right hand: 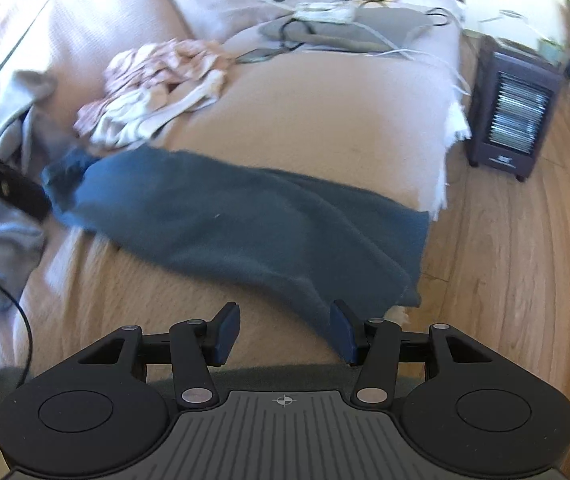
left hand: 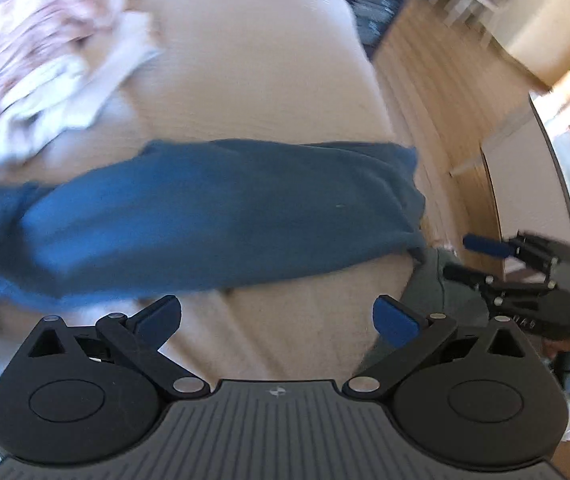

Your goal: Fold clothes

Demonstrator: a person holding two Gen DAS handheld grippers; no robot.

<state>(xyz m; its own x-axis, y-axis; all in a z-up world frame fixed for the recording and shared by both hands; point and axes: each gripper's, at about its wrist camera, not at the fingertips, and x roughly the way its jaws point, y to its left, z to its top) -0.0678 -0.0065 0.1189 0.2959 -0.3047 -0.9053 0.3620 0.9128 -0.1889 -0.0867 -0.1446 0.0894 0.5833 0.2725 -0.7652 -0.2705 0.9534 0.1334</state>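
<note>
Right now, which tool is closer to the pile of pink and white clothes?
Left, as far as I can judge. The left tool sits open before the blue garment, toward the pile's side; the right tool is open at the garment's opposite, floor-side end.

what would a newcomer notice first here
A blue cloth lies stretched across the beige bed, its corner hanging over the edge near the right gripper. Behind it sits a rumpled pink and white pile. A dark heater stands on the wood floor.
</note>
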